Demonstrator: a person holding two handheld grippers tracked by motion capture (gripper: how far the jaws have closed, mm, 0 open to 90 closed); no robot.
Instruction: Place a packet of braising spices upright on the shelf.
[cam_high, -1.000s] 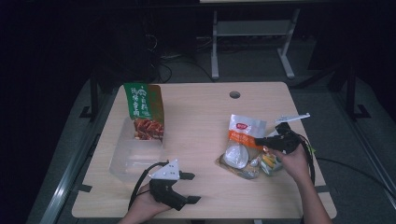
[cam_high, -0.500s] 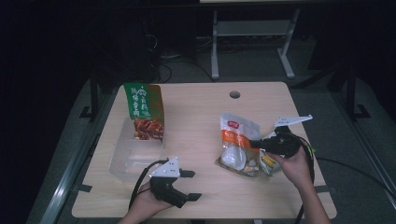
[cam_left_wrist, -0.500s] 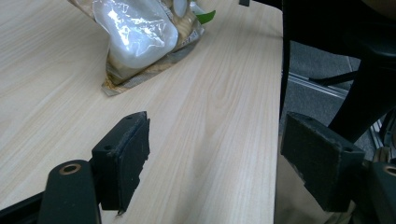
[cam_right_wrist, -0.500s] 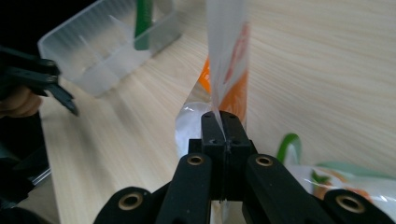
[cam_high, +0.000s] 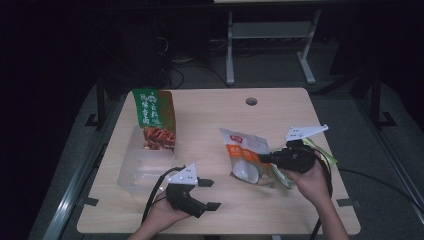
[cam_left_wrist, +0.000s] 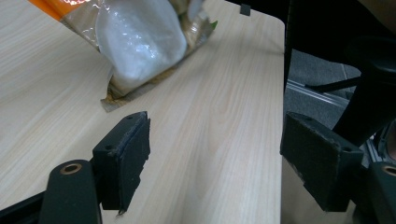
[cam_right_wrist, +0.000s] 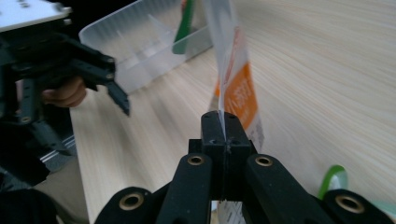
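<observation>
Item, near edge of the bench (cam_high: 300, 107), left of centre: left gripper (cam_high: 209, 194), hand-held, jaws spread wide with nothing between them, pointing across the bench toward the snack pouch (cam_high: 250, 157), which lies well apart from it. Item, right of centre: right gripper (cam_high: 264, 158), jaws pressed together on the pouch's edge, the orange-and-clear pouch tilted up on the gripper's left with its lower corner near the benchtop. Item, farther, toward the left edge: clear plastic bin (cam_high: 142, 165), with a green packet (cam_high: 155, 120) standing upright in its far end.
</observation>
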